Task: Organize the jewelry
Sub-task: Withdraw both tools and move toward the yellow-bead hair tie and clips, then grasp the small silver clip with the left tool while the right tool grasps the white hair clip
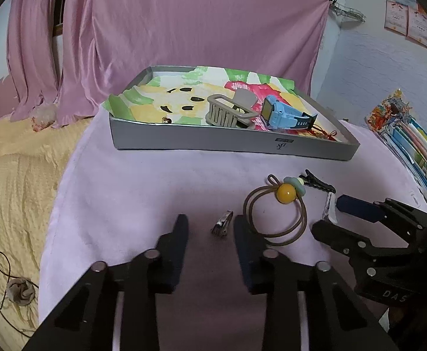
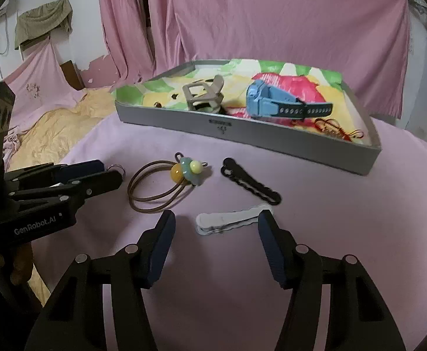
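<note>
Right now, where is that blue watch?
The blue watch lies inside the grey tray at the far side of the pink cloth, toward the tray's right half, just right of the beige hair claw.

Both grippers are angled downward side by side. The left gripper (image 1: pixel 210 223) is held partly open. The right gripper (image 2: pixel 216 219) is spread wider.

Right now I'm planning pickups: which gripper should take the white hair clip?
Right. The right gripper already straddles the white hair clip, while the left gripper brackets a small silver clip.
</note>
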Motion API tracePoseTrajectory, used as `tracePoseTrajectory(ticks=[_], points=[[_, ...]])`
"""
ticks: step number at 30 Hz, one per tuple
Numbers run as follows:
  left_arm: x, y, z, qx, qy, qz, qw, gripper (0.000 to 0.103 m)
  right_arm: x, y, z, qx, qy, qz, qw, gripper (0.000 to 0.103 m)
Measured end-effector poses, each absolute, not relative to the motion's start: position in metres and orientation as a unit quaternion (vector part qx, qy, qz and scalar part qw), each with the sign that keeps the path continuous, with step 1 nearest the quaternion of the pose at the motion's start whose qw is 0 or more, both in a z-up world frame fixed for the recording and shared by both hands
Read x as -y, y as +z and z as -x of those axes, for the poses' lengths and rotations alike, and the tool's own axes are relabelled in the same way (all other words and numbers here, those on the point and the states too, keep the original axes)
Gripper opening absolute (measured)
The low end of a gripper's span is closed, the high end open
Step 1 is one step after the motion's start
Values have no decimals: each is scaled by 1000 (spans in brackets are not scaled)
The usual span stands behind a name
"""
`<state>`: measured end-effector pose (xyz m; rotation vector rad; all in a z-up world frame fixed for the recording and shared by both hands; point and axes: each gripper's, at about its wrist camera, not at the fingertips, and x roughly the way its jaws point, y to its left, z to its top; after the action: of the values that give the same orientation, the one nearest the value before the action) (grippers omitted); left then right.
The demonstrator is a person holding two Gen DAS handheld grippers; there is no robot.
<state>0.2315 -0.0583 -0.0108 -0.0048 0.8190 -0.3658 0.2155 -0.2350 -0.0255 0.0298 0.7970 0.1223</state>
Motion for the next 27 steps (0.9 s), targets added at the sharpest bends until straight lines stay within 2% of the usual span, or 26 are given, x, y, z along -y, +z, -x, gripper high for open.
tracePoseTrajectory(ticks=[5, 13, 27], points=[[60, -11, -233, -399, -179, 2, 900, 10, 234, -24, -217, -388, 52, -15, 920, 40], [62, -11, -232, -400, -178, 3, 899, 10, 242, -24, -210, -384, 51, -21, 922, 17], [66, 5, -217, -369, -181, 24, 911, 10, 261, -24, -186, -371, 88, -78, 921, 14]])
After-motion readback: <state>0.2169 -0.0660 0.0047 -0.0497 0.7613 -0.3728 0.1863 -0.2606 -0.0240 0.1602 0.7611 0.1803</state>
